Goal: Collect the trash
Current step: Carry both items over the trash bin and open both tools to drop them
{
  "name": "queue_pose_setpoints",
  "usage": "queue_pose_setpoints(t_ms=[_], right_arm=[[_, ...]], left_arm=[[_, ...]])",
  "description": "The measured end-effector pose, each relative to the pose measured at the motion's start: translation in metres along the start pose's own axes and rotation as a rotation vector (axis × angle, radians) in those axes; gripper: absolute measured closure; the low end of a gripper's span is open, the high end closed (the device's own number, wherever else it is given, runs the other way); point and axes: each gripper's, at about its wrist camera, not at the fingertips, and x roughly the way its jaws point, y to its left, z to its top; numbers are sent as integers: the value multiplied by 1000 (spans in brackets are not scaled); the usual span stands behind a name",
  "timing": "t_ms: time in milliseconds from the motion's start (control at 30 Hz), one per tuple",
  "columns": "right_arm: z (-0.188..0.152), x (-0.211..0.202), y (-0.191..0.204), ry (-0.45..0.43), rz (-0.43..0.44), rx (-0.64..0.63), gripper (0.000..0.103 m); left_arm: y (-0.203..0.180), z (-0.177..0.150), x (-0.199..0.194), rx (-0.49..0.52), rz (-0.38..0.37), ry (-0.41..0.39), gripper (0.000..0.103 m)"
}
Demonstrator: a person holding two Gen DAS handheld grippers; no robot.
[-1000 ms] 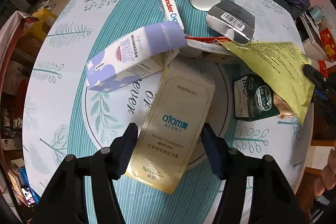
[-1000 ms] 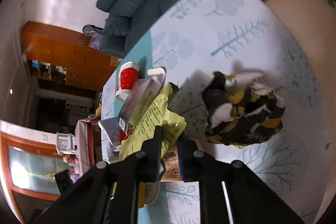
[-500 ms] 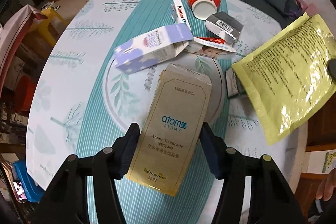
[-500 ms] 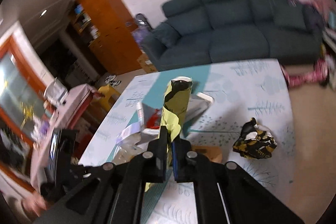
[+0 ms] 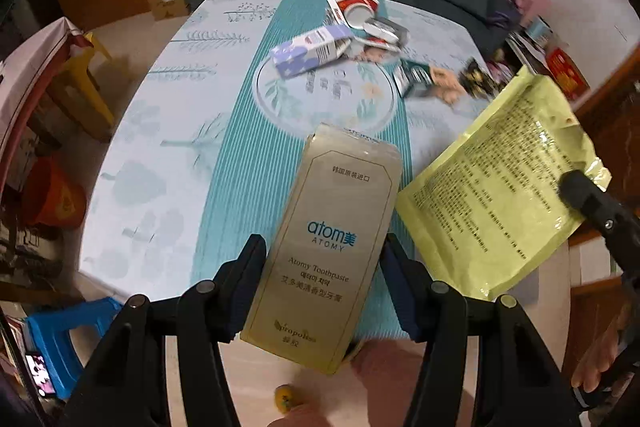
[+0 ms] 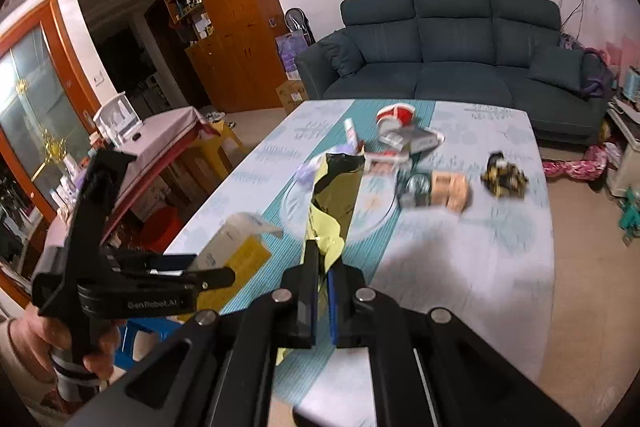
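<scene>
My left gripper (image 5: pixel 323 269) is shut on a gold Atomy toothpaste box (image 5: pixel 328 247) and holds it above the table's near edge; the box also shows in the right wrist view (image 6: pixel 236 251). My right gripper (image 6: pixel 323 269) is shut on a yellow-green foil pouch (image 6: pixel 332 203), seen edge-on; the pouch shows flat in the left wrist view (image 5: pixel 500 187) to the right of the box. Left on the table: a purple-and-white carton (image 5: pixel 310 51), a red paper cup (image 5: pixel 354 9), a silver box (image 5: pixel 386 29), a green-and-tan packet (image 5: pixel 424 79) and a crumpled black-and-yellow wrapper (image 6: pixel 504 179).
The table (image 5: pixel 180 131) has a light tree-print cloth with a teal stripe. A dark blue sofa (image 6: pixel 452 67) stands behind it. A blue stool (image 5: pixel 60 339), a red bucket (image 5: pixel 52 195) and a yellow chair (image 5: pixel 86 87) stand on the floor at the left.
Both grippers have risen and pulled back from the table with their items. The toothpaste box and the pouch are now well clear of the remaining litter.
</scene>
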Motion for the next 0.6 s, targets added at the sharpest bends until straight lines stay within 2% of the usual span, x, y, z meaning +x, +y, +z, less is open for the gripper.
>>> queue_pose_setpoints(t_ms=[133, 300, 600], right_arm=[[-44, -25, 48, 21, -50, -3, 100], [-95, -45, 101, 58, -107, -18, 100], [-153, -59, 149, 152, -170, -47, 100]], left_arm=[[16, -50, -25, 66, -22, -15, 46], [34, -99, -41, 100, -54, -13, 46], [44, -170, -37, 97, -113, 64, 46]])
